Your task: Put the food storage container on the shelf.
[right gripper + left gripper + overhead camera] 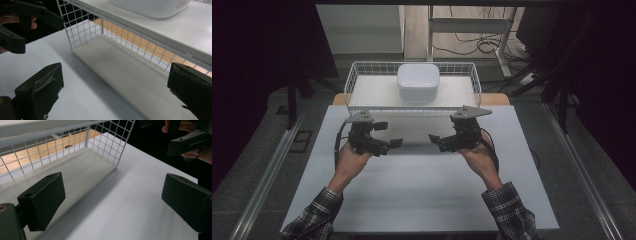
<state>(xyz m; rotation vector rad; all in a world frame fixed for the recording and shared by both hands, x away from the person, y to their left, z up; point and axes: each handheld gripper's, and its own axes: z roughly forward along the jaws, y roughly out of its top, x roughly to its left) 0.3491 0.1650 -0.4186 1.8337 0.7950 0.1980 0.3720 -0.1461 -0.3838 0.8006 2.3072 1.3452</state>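
Observation:
A white wire rack (353, 85) stands at the far edge of the white table (422, 190). On its upper tier sits a white lidded box (418, 81), whose underside edge shows as the white box (150, 6) in the right gripper view. My left gripper (389, 134) hovers over the table just in front of the rack's left half, open and empty. My right gripper (443, 134) faces it from the right, also open and empty. The left gripper (112, 187) looks past the rack's lower board (75, 172) at the right gripper (187, 142). The right gripper (115, 77) sees the left gripper (25, 20).
Metal rails (267, 175) run along both sides of the table. Behind the rack are a white desk frame (472, 25) and loose cables (482, 47) on the floor. Dark curtains close off the left and right.

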